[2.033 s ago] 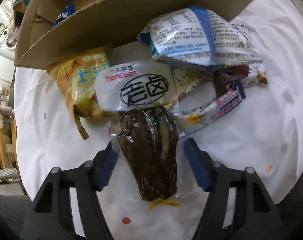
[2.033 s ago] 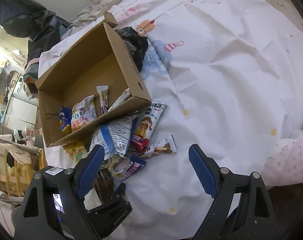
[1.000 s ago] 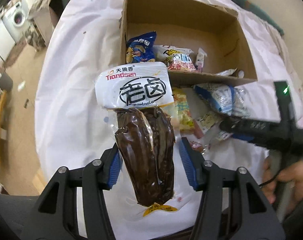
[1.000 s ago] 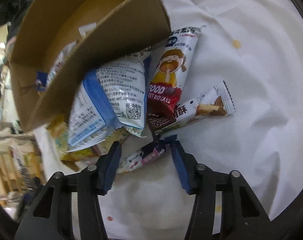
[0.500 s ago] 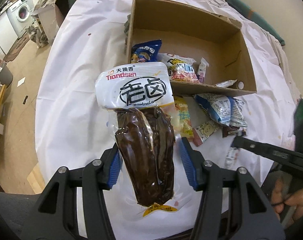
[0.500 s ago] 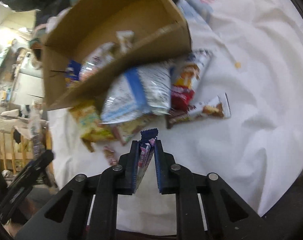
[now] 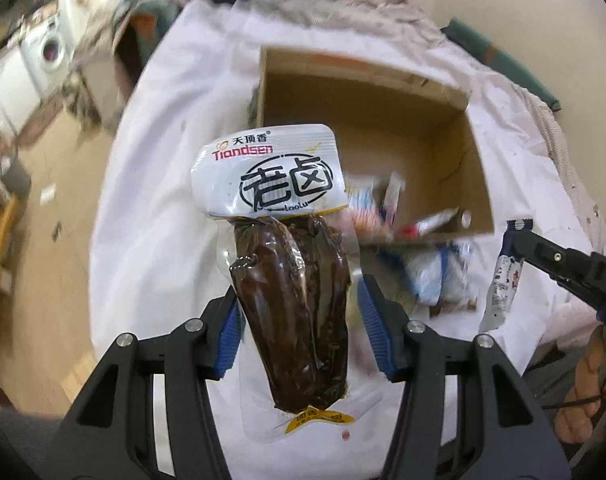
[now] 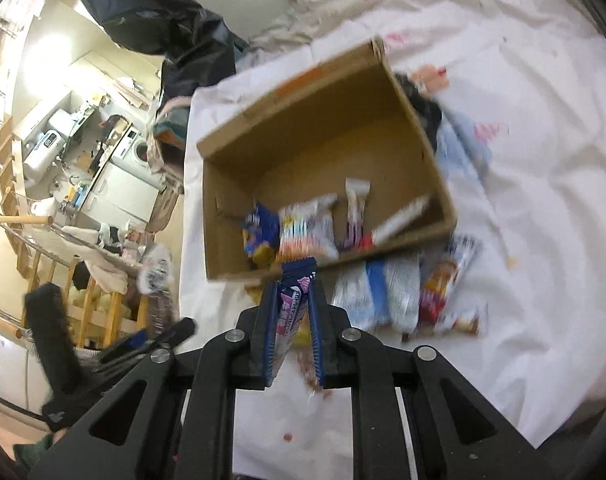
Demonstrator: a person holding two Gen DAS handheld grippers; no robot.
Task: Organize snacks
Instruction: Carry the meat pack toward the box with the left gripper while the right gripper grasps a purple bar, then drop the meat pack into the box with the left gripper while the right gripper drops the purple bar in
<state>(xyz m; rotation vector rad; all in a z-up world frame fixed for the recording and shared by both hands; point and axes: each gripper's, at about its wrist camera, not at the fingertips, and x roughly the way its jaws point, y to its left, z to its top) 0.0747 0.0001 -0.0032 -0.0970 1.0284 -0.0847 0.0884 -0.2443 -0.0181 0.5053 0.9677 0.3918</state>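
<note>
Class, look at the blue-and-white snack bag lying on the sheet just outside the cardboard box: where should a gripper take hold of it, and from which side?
Grip the blue-and-white bag across its near end, from above on the side away from the cardboard box, whose wall blocks its far end.

A washing machine (image 8: 137, 148) beside white cabinets (image 8: 121, 194) — dark clothing (image 8: 171, 28) heaped above.
</note>
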